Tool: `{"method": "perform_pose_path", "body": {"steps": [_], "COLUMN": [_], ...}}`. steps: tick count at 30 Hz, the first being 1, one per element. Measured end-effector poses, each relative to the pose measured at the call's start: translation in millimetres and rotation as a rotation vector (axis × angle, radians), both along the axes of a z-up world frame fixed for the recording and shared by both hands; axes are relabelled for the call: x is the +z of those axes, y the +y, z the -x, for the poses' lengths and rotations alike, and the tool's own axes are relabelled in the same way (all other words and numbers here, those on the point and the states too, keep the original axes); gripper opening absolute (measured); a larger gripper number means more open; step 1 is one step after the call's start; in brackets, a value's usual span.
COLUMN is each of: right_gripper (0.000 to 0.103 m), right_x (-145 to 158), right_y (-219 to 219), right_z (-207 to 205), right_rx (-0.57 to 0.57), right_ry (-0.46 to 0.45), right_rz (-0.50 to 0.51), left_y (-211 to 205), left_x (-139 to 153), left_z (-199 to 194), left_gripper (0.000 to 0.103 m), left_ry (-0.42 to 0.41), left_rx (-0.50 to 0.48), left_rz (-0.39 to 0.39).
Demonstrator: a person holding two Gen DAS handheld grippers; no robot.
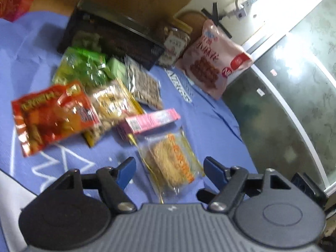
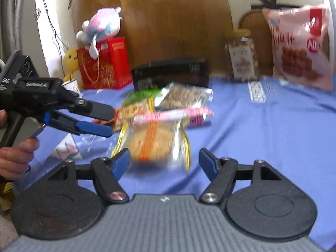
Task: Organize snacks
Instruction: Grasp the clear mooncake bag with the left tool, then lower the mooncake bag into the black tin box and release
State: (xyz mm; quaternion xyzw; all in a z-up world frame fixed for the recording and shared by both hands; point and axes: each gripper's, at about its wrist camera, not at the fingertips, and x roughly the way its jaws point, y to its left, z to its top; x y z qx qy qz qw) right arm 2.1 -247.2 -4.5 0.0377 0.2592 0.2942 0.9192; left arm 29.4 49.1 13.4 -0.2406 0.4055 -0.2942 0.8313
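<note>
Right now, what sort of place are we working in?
Probably a room in a home, not a shop: snack packets lie on a blue printed cloth, a pink-and-white plush toy sits on a red gift bag, and flattened brown cardboard leans on the wall.

Blurred print on pink snack bag (image 2: 300, 48), right edge cut off

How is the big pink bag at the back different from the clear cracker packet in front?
The pink bag stands upright at the back; the cracker packet lies flat on the blue cloth, near the grippers. The pink bag is opaque, with its snacks only pictured on the front; the cracker packet is see-through, so the food inside shows. The pink bag also looks bigger. Both are sealed snack packs, and neither is being held.
</note>
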Motion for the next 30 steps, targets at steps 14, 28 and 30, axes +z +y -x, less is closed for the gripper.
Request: {"method": "perform_pose_path", "body": {"steps": [14,28,30], "right_gripper": [0.078,0.058,0.057], "right_x": [-17.1,-17.2,-17.0], "right_y": [44.3,56.2,57.6], "right_z": [-3.8,7.0,9.0], "right_rx": [0.110,0.083,0.085], "right_ry": [-0.052,-0.098,-0.099], "right_rz": [0.181,0.192,0.186], "left_y": [-8.9,-8.3,-8.6], "left_x": [-13.3,-12.4,-11.0], "left_z": [-10.3,-1.2,1.5], "left_gripper": [0.067,0.051,0.051], "left_ry": [0.010,-0.034,-0.041], "left_rx": [-0.022,-0.002,-0.004], "left_rz": [-0.035,-0.085,-0.093]}}
